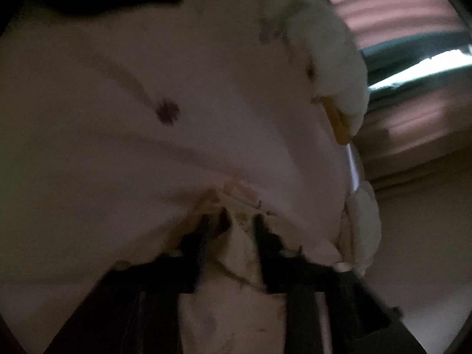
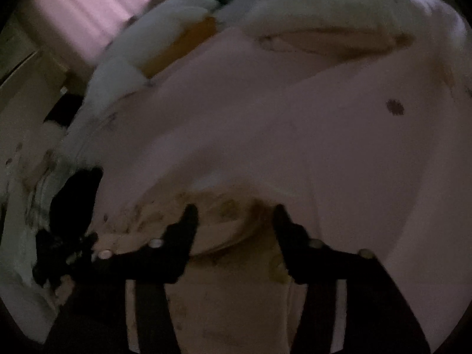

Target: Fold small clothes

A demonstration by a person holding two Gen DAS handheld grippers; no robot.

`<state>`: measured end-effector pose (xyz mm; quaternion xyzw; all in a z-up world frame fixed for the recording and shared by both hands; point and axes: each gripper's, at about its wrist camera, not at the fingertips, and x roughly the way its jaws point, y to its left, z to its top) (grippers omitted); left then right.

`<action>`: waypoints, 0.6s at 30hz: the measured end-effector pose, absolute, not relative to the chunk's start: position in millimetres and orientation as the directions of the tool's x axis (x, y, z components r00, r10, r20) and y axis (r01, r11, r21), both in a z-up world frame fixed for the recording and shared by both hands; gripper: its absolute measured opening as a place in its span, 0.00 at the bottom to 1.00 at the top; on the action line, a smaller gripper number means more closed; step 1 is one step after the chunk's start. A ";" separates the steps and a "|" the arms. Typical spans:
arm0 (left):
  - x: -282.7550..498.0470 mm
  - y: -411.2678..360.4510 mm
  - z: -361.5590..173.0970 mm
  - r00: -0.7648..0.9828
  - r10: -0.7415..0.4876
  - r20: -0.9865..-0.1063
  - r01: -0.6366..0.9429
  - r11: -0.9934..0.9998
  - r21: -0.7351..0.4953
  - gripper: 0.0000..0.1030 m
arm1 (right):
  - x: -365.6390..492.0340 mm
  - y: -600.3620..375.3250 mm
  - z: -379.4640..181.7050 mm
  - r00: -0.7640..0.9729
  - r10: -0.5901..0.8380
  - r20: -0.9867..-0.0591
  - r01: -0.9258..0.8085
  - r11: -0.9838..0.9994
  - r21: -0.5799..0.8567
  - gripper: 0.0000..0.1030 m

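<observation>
Lifting the pale pink garment (image 1: 206, 94) clear so it hangs flat for folding; my left gripper (image 1: 233, 224) pinches its bunched edge; my right gripper (image 2: 236, 215) has cloth between its fingers, though whether it truly clamps I cannot tell.

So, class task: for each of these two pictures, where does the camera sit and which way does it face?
Left wrist: on the left gripper, looking along its fingers into the pale garment bunched between them.
Right wrist: on the right gripper, facing the garment; its fingers stand apart at a fold.
Shared: the garment's dark flower print.
</observation>
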<state>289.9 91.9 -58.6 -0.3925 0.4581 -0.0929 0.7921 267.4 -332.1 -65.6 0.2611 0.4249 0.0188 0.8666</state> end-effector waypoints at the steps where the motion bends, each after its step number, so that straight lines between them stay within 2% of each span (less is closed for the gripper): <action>1: 283.4 92.8 -49.2 0.568 -0.496 -0.657 -0.191 0.697 -0.691 0.36 | 263.1 -330.3 -59.5 0.641 0.243 -0.728 0.176 0.877 0.448 0.54; 5: 267.1 90.2 -22.0 0.583 -0.449 -0.677 -0.128 0.772 -0.623 0.36 | 243.4 -322.7 -33.6 0.658 0.195 -0.728 0.139 0.918 0.372 0.54; 6: 262.7 82.7 -17.9 0.577 -0.448 -0.683 -0.094 0.794 -0.600 0.31 | 241.7 -322.6 -31.5 0.656 0.207 -0.726 0.132 0.916 0.379 0.51; 7: 258.9 72.7 -15.8 0.559 -0.444 -0.700 -0.057 0.822 -0.567 0.21 | 239.0 -322.9 -31.1 0.650 0.223 -0.726 0.123 0.912 0.391 0.41; 8: 255.3 60.2 -16.5 0.537 -0.422 -0.731 -0.027 0.857 -0.515 0.17 | 236.0 -320.0 -32.1 0.638 0.252 -0.728 0.106 0.907 0.407 0.33; 9: 253.6 51.6 -19.4 0.528 -0.392 -0.753 -0.016 0.882 -0.470 0.14 | 234.2 -315.9 -35.8 0.619 0.268 -0.738 0.096 0.907 0.409 0.15; 10: 250.7 39.5 -23.7 0.519 -0.349 -0.780 -0.013 0.910 -0.415 0.11 | 232.5 -312.4 -40.0 0.607 0.266 -0.749 0.095 0.912 0.400 0.07; 13: 244.2 19.0 -42.4 0.476 -0.375 -0.795 0.070 0.918 -0.391 0.06 | 234.7 -301.3 -57.0 0.570 0.232 -0.788 0.097 0.934 0.345 0.08; 18: 260.4 -12.2 -74.1 0.398 -0.361 -0.843 0.109 0.931 -0.347 0.06 | 246.3 -281.7 -85.3 0.501 0.280 -0.819 0.058 0.933 0.354 0.08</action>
